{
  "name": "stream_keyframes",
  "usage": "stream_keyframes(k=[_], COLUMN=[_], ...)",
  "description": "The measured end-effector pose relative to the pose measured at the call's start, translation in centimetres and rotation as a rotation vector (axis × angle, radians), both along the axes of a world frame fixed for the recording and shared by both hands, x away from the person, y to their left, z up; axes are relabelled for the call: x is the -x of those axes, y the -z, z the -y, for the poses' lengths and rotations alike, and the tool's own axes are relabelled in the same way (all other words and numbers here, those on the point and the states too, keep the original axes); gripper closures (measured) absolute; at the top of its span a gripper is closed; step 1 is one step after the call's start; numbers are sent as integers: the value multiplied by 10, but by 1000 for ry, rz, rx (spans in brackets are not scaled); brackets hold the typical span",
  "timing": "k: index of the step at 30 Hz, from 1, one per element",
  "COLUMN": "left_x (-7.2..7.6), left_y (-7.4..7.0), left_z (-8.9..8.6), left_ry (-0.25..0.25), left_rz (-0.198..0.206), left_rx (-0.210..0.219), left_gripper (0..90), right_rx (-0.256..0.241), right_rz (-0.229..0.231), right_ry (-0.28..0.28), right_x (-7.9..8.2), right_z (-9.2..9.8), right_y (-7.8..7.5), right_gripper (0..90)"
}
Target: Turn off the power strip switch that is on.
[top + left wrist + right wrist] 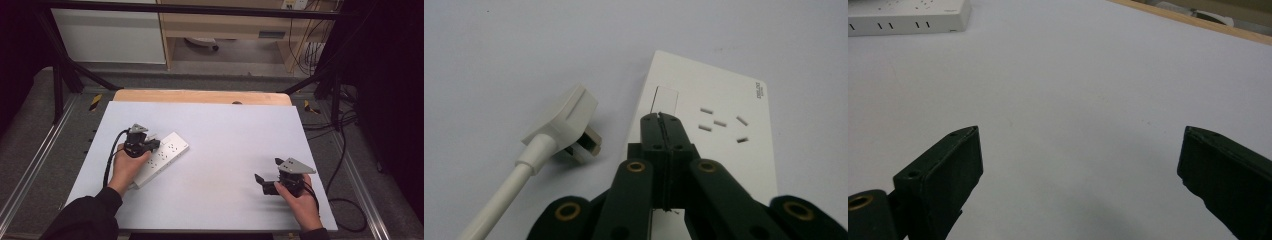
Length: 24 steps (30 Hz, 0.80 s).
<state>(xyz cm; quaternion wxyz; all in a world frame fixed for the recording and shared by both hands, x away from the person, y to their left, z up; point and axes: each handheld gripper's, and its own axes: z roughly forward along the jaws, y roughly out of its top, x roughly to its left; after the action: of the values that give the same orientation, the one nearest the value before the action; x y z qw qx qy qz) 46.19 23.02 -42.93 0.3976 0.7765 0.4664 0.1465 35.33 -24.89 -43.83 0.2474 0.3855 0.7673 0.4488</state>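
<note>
A white power strip (161,157) lies flat and at an angle on the left half of a pale blue-grey table surface (225,150). Its top is smooth, with groups of small socket slots, a rectangular switch near one end and a small grey brand mark at a corner. Just beside it on the surface lies a white plug (566,122) on a thick white cord, close to the strip but apart from it. The left gripper (659,120) hangs over the strip's switch end with its black jaws pressed together and nothing between them. The right gripper (265,181) sits well apart on the right side of the table, jaws spread wide over bare surface. A wooden strip edges the table's far side; beyond it are a grey floor, a wooden cabinet (225,25), black frame bars and loose cables.
</note>
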Motion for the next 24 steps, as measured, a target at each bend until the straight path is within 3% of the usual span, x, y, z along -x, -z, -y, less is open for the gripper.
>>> stream_keyframes(k=[15, 24], left_x=[-1, -3], left_y=[0, 1], left_z=[1, 3], left_ry=[18, 17], left_rz=[-12, -11], left_rx=[-23, -7], left_gripper=[900, 900], right_rx=[0, 0], right_rz=[-2, -2], right_ry=[-1, 0], right_x=[0, 0], right_z=[0, 1], right_y=[0, 0], right_gripper=[48, 48])
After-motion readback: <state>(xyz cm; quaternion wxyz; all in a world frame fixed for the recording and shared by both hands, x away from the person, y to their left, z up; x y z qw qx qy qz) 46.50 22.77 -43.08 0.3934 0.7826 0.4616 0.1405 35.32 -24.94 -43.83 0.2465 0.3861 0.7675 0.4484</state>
